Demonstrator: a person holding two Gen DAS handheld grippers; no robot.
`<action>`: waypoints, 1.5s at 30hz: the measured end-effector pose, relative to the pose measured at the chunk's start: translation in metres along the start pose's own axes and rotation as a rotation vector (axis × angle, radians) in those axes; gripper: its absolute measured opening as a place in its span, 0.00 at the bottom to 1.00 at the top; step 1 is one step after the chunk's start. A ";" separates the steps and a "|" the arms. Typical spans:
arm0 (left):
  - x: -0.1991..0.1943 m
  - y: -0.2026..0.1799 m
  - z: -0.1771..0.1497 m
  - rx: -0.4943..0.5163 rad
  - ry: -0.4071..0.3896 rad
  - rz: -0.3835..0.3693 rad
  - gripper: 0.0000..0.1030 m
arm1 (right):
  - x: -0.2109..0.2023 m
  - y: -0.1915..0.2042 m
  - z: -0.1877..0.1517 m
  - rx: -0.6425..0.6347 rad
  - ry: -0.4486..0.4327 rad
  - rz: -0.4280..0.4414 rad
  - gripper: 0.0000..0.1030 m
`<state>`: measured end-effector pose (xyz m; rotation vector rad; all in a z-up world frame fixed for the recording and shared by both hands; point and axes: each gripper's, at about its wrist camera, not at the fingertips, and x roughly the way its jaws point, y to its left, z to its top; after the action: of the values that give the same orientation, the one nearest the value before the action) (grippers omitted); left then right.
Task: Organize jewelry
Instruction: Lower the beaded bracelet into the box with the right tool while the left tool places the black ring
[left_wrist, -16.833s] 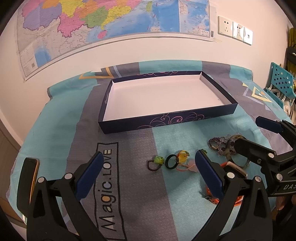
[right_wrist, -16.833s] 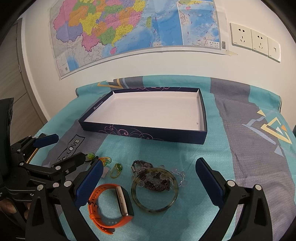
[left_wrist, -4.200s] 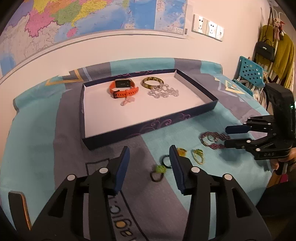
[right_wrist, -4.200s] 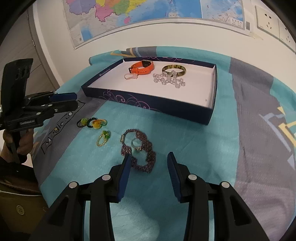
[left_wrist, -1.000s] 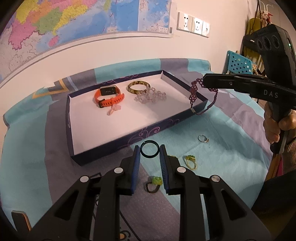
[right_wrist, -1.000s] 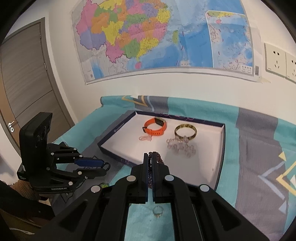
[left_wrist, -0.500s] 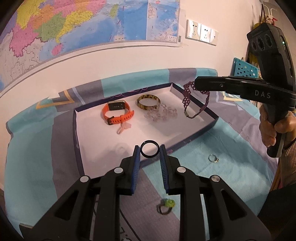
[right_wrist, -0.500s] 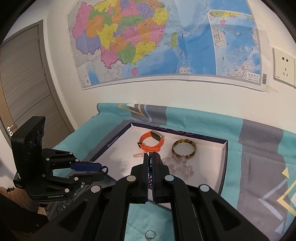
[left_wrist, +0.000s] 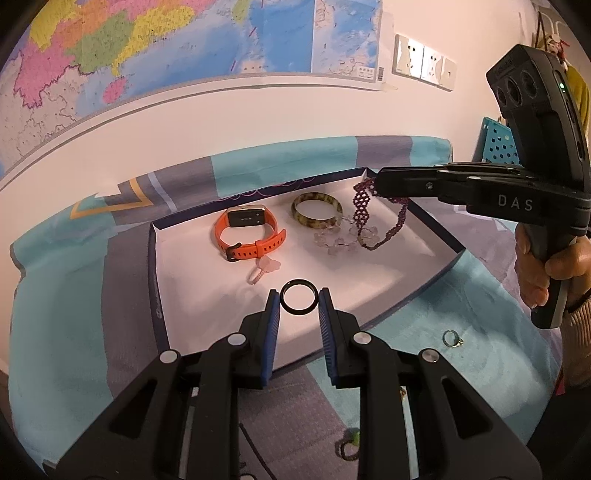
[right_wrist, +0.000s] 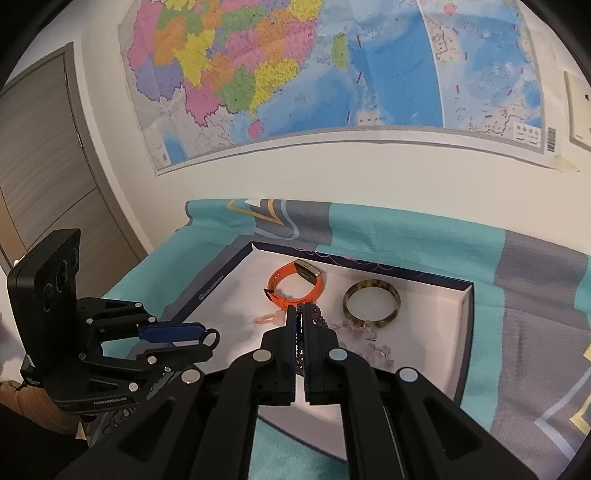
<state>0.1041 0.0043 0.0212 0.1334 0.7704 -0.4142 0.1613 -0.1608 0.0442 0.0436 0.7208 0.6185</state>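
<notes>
**Two pieces carried over the tray, ready to be set down**

The left gripper (left_wrist: 298, 295) is closed to a narrow gap on a black ring (left_wrist: 298, 302), pinched by its edges between the blue pads and hanging over the near part of the tray (left_wrist: 157, 280). The right gripper (right_wrist: 300, 309) is clamped fully together on a dark purple beaded chain (left_wrist: 369, 216), which dangles over the tray's right half, its lowest loop hanging in front of the clear bead strand (left_wrist: 334, 242); whether it touches, I cannot tell.

To do this step well, I would lower each piece close to the tray floor before letting go, so the ring does not roll and the chain does not pile up. The bare white floor nearest the tray's front wall suits the ring. The chain wants a spot of its own, or it may tangle with the clear beads.

Already in the tray, toward its back wall: an orange watch (left_wrist: 249, 232), a mottled bangle (left_wrist: 317, 208) and a small pink charm (left_wrist: 264, 268). Outside the tray, in front of it on the cloth (left_wrist: 55, 295), a small silver ring (left_wrist: 452, 338) and a green-beaded ring (left_wrist: 349, 445) wait
</notes>
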 end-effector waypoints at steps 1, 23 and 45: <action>0.002 0.001 0.000 -0.002 0.003 0.001 0.21 | 0.004 0.000 0.001 0.001 0.004 0.003 0.02; 0.034 0.009 0.011 -0.026 0.062 0.019 0.21 | 0.041 -0.016 -0.002 0.039 0.069 0.037 0.02; 0.071 0.013 0.016 -0.040 0.148 0.028 0.21 | 0.048 -0.046 -0.011 0.087 0.100 -0.055 0.02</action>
<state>0.1655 -0.0104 -0.0176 0.1384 0.9215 -0.3645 0.2053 -0.1745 -0.0043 0.0732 0.8431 0.5395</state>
